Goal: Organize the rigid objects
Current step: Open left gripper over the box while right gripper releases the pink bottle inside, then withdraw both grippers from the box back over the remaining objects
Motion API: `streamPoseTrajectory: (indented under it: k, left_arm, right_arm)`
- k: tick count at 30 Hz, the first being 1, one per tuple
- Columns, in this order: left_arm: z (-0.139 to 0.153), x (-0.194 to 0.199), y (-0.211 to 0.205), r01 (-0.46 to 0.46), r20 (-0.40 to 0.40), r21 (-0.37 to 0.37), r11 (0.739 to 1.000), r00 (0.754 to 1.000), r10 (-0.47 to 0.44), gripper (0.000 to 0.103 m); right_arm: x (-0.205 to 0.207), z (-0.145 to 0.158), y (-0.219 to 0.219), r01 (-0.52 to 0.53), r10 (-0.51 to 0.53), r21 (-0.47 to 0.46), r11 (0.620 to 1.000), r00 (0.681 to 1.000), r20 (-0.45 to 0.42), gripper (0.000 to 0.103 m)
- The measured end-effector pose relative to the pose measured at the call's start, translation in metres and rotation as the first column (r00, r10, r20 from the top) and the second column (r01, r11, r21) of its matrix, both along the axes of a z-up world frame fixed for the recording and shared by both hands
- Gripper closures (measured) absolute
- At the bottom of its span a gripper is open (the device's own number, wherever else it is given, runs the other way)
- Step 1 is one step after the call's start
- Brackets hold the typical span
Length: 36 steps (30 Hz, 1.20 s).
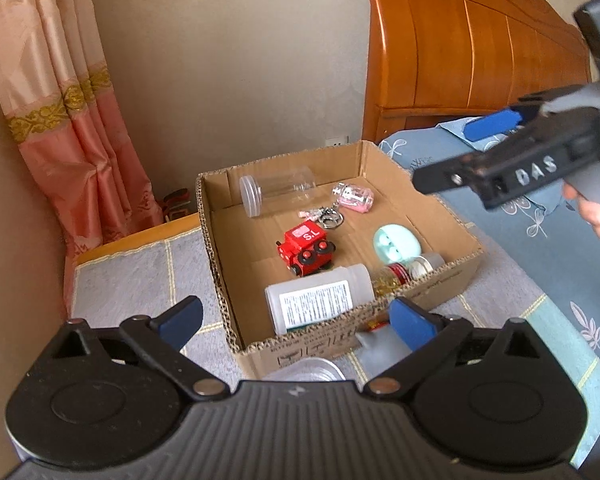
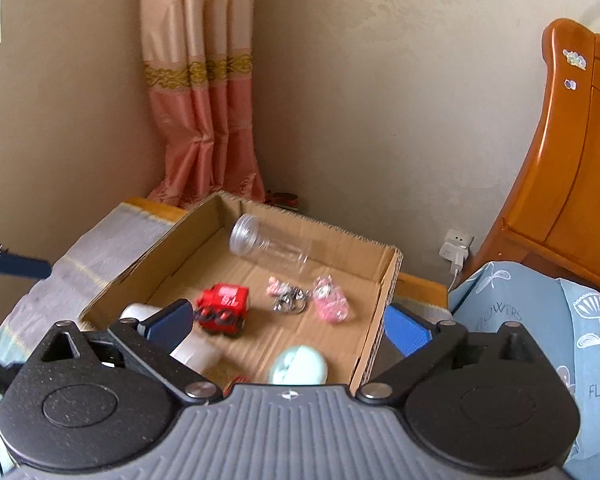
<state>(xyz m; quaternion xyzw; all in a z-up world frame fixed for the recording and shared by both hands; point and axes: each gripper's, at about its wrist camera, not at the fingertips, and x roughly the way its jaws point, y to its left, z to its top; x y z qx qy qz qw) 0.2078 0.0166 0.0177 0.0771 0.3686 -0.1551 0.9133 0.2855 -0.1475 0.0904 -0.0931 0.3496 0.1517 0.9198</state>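
An open cardboard box (image 1: 216, 240) (image 2: 384, 300) sits on a bedside surface. It holds a clear jar (image 1: 276, 192) (image 2: 268, 242), a red toy train (image 1: 306, 250) (image 2: 222, 308), a pink keychain (image 1: 352, 198) (image 2: 330, 304), a mint case (image 1: 396, 244) (image 2: 298, 366), a white bottle (image 1: 320, 300) (image 2: 192, 350) and a small spice jar (image 1: 396, 274). My left gripper (image 1: 296, 320) is open and empty over the box's near wall. My right gripper (image 2: 288, 324) is open and empty above the box; it also shows in the left wrist view (image 1: 500, 152).
A wooden headboard (image 1: 480, 48) (image 2: 572, 184) and blue flowered bedding (image 1: 540, 240) (image 2: 540, 320) lie to the right. A pink curtain (image 1: 68, 100) (image 2: 204, 92) hangs behind. A wall socket with charger (image 2: 456, 250) is beside the box. A clear container (image 1: 308, 368) lies just before the box.
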Motion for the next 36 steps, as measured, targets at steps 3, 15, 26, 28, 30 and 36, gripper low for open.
streamPoseTrajectory:
  k: [3, 15, 26, 28, 30, 36]
  left_arm:
    - [0.002, -0.011, -0.001, -0.011, 0.010, -0.001, 1.000, 1.000, 0.011, 0.003]
    - [-0.023, -0.058, 0.004, -0.123, 0.054, -0.031, 0.992, 0.991, 0.125, 0.001]
    - [-0.080, -0.086, 0.012, -0.261, -0.003, -0.032, 0.965, 0.965, 0.261, 0.001]
    - [-0.085, -0.091, 0.013, -0.249, -0.012, -0.033, 0.968, 0.968, 0.249, 0.001]
    - [-0.088, -0.095, 0.015, -0.252, -0.030, -0.046, 0.967, 0.968, 0.250, 0.001]
    - [-0.096, -0.099, 0.024, -0.305, -0.072, -0.057, 0.951, 0.951, 0.301, 0.001]
  right_arm:
    - [-0.018, 0.003, 0.002, -0.009, 0.009, -0.008, 1.000, 1.000, 0.004, 0.000]
    - [-0.088, -0.030, 0.000, 0.100, -0.100, 0.051, 0.994, 0.995, -0.002, 0.000]
    - [-0.132, -0.092, 0.014, 0.137, -0.129, 0.122, 0.983, 0.989, -0.076, 0.000]
    - [-0.131, -0.095, 0.018, 0.128, -0.117, 0.127, 0.984, 0.989, -0.091, 0.000]
    - [-0.129, -0.098, 0.024, 0.120, -0.107, 0.125, 0.985, 0.989, -0.101, 0.000]
    - [-0.118, -0.108, 0.042, 0.096, -0.082, 0.106, 0.990, 0.988, -0.133, 0.000]
